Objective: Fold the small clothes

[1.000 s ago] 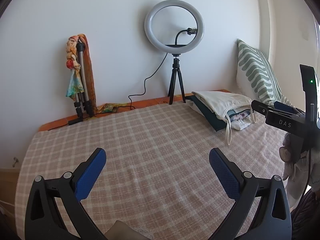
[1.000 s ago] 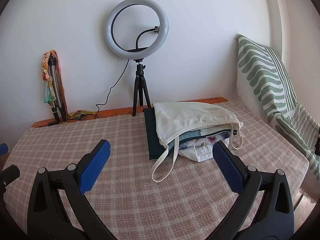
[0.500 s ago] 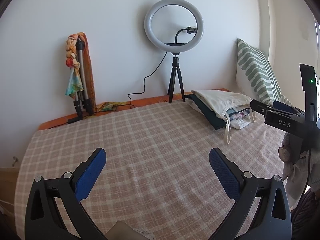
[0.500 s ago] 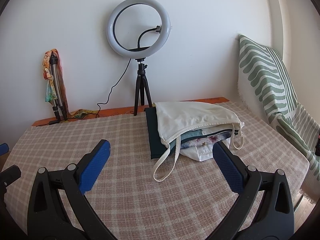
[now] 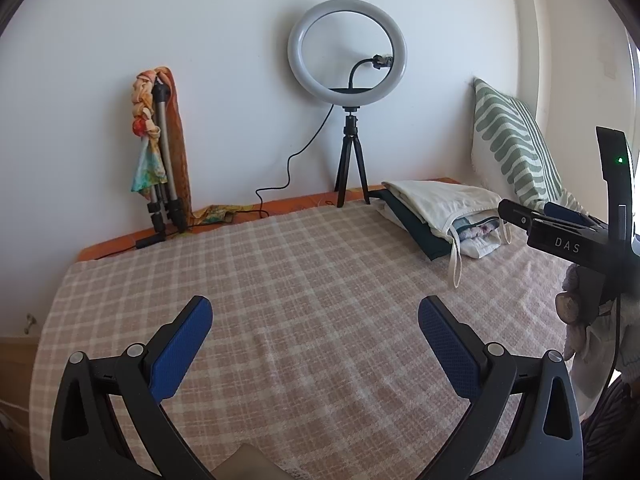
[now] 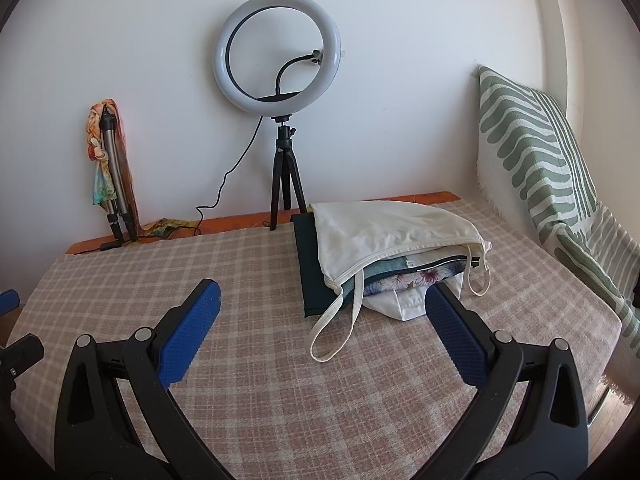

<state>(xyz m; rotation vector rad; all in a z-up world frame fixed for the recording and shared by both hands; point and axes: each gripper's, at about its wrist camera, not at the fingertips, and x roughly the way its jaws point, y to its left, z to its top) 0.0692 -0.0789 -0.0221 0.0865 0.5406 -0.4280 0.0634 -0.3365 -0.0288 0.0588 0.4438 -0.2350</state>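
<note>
A stack of small clothes [image 6: 392, 256] lies on the checked bed cover [image 6: 248, 280] at the back right: a cream strappy top on top, a floral piece, a white piece and a dark green piece under it. It also shows in the left wrist view [image 5: 444, 212]. My right gripper [image 6: 322, 328] is open and empty, hovering just in front of the stack, with the top's strap loop between its fingers. My left gripper [image 5: 314, 340] is open and empty over the bare cover, well left of the stack. The right gripper's body shows at the right edge of the left wrist view [image 5: 568, 236].
A ring light on a black tripod [image 6: 284, 176] stands at the back by the wall, its cable trailing left. A folded silver tripod wrapped in a colourful scarf [image 6: 110, 168] leans at the back left. A green striped cushion [image 6: 532, 152] lines the right edge.
The right gripper has moved slightly forward toward the stack of clothes. The left gripper has barely moved. Both stay open.
</note>
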